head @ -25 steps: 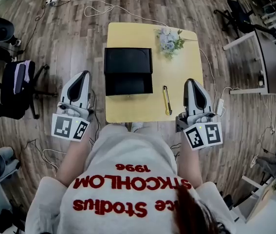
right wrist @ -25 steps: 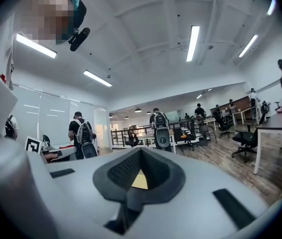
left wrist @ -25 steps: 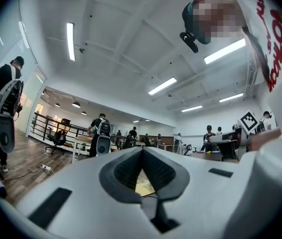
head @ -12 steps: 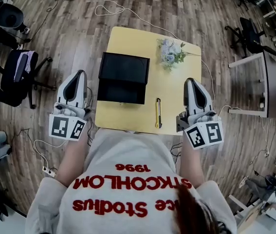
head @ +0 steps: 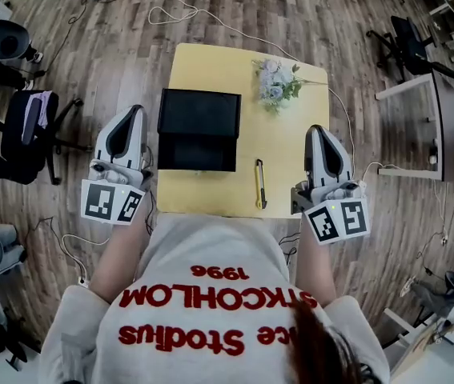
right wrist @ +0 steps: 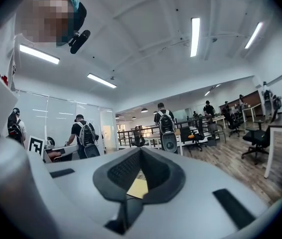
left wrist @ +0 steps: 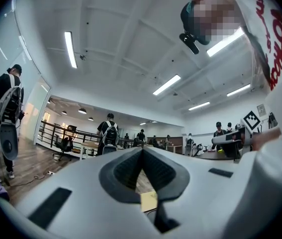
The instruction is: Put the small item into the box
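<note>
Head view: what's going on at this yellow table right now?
A person stands at the yellow table with a gripper in each hand. The left gripper hangs off the table's left side, the right gripper by its near right corner; both are shut and empty. On the table lie a black box, seemingly open, a slim yellow-and-black item to its right, and some flowers at the far edge. Nothing is picked up yet.

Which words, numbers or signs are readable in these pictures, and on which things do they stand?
"1996": red, upside down, on the sweatshirt.
"STKCOHLOM": large red letters under it; letter order uncertain.
"Stodius": lowest line; a further word is partly hidden by hair.
left gripper and right gripper: square code markers only, no letters.
</note>
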A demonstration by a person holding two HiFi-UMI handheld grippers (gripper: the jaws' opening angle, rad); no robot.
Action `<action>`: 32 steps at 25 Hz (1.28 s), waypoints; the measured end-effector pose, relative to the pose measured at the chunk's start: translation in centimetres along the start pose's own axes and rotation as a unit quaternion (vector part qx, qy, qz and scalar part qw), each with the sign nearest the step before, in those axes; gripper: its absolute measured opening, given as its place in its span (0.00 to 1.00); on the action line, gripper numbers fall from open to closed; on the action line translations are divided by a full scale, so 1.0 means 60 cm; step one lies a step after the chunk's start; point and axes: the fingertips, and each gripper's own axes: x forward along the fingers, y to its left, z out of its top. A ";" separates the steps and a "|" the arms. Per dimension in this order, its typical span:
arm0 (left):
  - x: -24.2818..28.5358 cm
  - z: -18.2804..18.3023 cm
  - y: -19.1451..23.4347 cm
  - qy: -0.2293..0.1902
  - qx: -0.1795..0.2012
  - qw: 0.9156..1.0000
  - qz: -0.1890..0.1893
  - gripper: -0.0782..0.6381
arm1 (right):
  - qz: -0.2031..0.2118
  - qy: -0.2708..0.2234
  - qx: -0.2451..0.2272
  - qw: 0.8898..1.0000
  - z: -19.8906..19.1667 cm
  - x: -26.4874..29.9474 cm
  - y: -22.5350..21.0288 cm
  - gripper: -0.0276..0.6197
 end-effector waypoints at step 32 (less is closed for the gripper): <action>0.010 -0.246 -0.029 0.152 -0.052 0.986 -0.046 0.12 | -0.075 0.390 0.044 0.917 -0.559 -0.081 -0.034 0.32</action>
